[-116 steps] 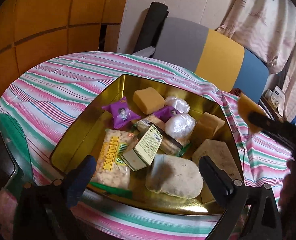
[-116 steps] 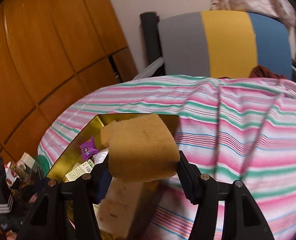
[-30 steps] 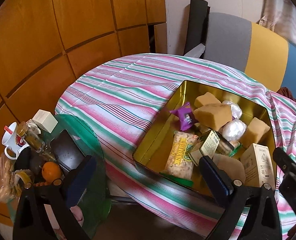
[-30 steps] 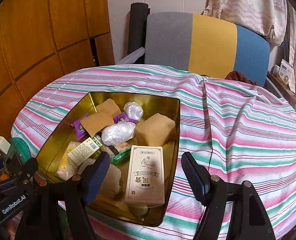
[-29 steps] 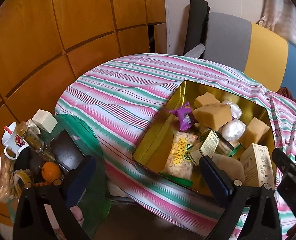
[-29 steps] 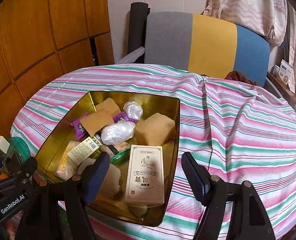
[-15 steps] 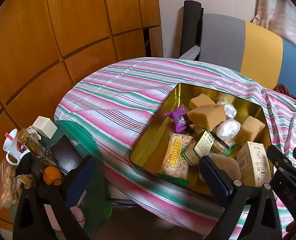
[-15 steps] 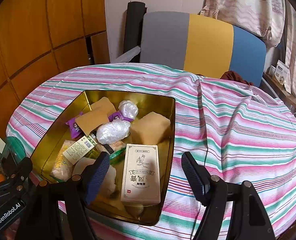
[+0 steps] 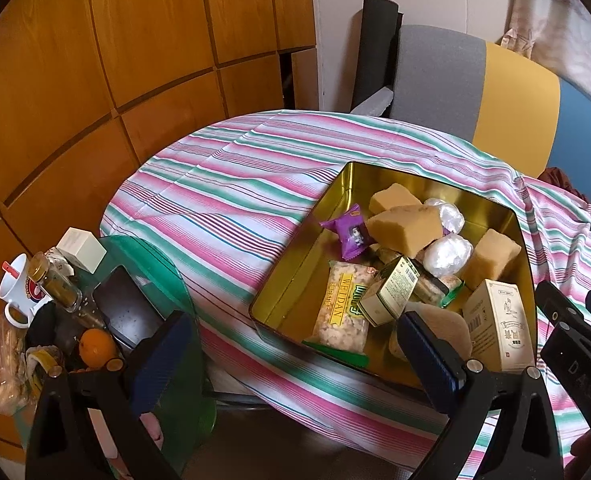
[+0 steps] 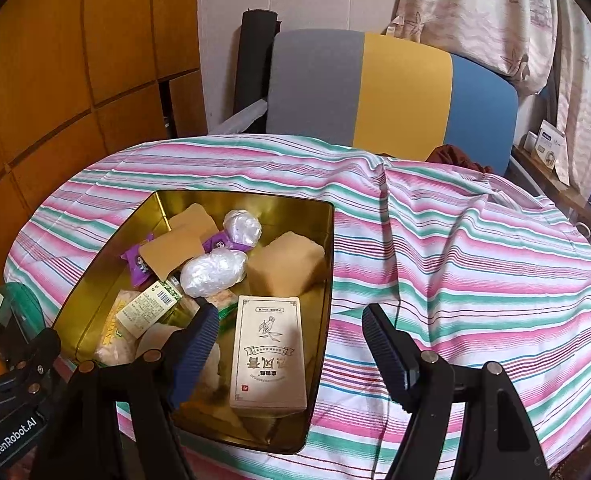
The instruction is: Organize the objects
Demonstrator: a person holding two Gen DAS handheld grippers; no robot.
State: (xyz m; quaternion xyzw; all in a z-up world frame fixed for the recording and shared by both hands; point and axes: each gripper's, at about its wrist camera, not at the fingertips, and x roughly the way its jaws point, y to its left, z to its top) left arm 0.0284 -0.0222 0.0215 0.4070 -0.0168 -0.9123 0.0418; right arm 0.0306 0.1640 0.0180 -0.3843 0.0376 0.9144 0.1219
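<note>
**Both hand-held grippers empty and spread wide above the filled tin**

The left hand-held gripper hangs at the near edge of the worktop with its blue-padded fingers set wide apart, gripping nothing and touching nothing. The right hand-held gripper is likewise spread wide and empty; in its own view its left finger lies in front of the near contents of the tin while its right finger sits over bare striped cloth.

The gold tin rests on the striped cloth toward the near side of the worktop, at 12 o'clock from the right hand-held gripper and at 2 o'clock from the left one. Nearest in it lies a beige carton, flat against the right-hand wall. Beyond it sit a tan sponge block, two plastic-wrapped balls, a purple snack packet, a green-labelled small box and a yellow-printed snack bag, all crowded together and overlapping.

To the tin's right, from 1 to 3 o'clock in the right wrist view, the cloth is open, with a raised fold running away from the tin's far corner. At 9 o'clock of the left hand-held gripper, past the worktop's edge, stands a cluttered green side table holding a mug, a jar and an orange. A grey, yellow and blue chair backs the far edge.
</note>
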